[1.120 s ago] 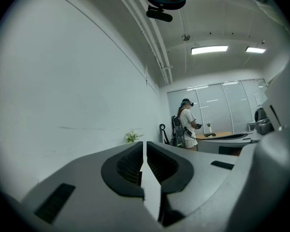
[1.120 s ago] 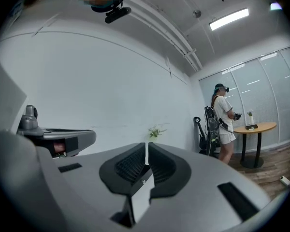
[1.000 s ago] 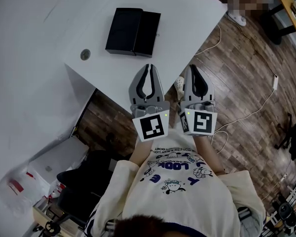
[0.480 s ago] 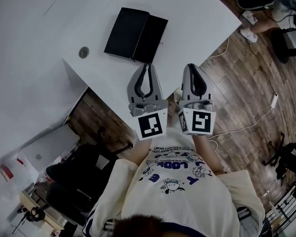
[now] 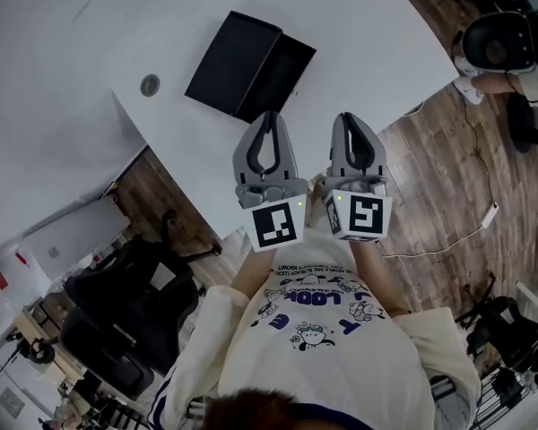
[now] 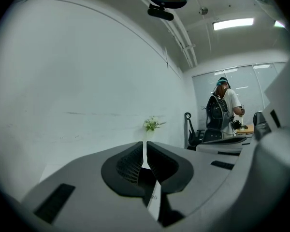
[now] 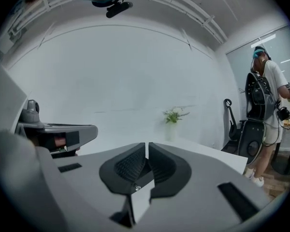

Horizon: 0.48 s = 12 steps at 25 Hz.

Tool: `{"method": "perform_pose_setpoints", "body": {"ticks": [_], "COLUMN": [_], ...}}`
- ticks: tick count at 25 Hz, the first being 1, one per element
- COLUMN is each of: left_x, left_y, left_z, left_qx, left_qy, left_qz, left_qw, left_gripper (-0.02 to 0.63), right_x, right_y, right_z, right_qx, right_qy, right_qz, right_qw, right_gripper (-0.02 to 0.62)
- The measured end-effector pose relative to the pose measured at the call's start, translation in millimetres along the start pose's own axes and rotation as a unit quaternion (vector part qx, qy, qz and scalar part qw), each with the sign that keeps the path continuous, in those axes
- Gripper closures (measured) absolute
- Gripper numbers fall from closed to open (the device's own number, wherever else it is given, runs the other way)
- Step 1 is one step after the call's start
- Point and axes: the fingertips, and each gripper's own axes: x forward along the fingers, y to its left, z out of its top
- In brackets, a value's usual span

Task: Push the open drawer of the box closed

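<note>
Head view, black box [image 5: 233,61] on white table [image 5: 359,43], its open drawer [image 5: 282,74] dark inside and hard to read, nearer the grippers than a second ago, left gripper [image 5: 270,115] jaws pressed together on nothing, right gripper [image 5: 353,117] likewise, gripper views alone show a plant [image 6: 152,123] and a standing person [image 7: 266,95].

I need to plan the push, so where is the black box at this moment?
In the head view the black box lies on the white table, upper centre, just ahead of the left claw, right of a round hole.
</note>
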Motion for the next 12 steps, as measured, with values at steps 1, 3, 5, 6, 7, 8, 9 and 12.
{"method": "perform_pose_setpoints", "body": {"ticks": [1,3,5,6,7,8,9,12], "left_x": [4,13,21,24,28,31,34,43], "left_y": [1,3,4,4,4,4,3,4], "left_z": [-1,-3,-8,-9,-11,-12,-13,-21], "left_qx": [-0.001,-0.004,-0.006,-0.005,-0.004,-0.005,-0.006,-0.011], "left_qy": [0.003,0.006,0.012,0.015,0.018,0.020,0.021,0.033], "left_qz": [0.008,0.025,0.042,0.048,0.055,0.060,0.065,0.086], "left_qw": [1.0000,0.9997,0.9990,0.9987,0.9983,0.9980,0.9976,0.9957], "left_gripper": [0.574,0.574,0.574,0.574,0.574,0.574,0.574,0.574], "right_x": [6,18,28,33,38,43,48,61], "right_y": [-1,-1,-1,-1,-2,-4,-5,-8], "right_z": [0,-1,-4,-6,-8,-10,-13,-22], "right_qx": [-0.003,-0.010,-0.016,-0.018,-0.019,-0.019,-0.018,-0.019], "right_qy": [0.003,0.009,0.017,0.022,0.028,0.035,0.042,0.059], "right_qz": [0.009,0.033,0.057,0.067,0.077,0.086,0.094,0.117], "right_qw": [1.000,0.999,0.998,0.997,0.996,0.996,0.995,0.991], "right_gripper": [0.557,0.557,0.557,0.557,0.557,0.557,0.557,0.557]}}
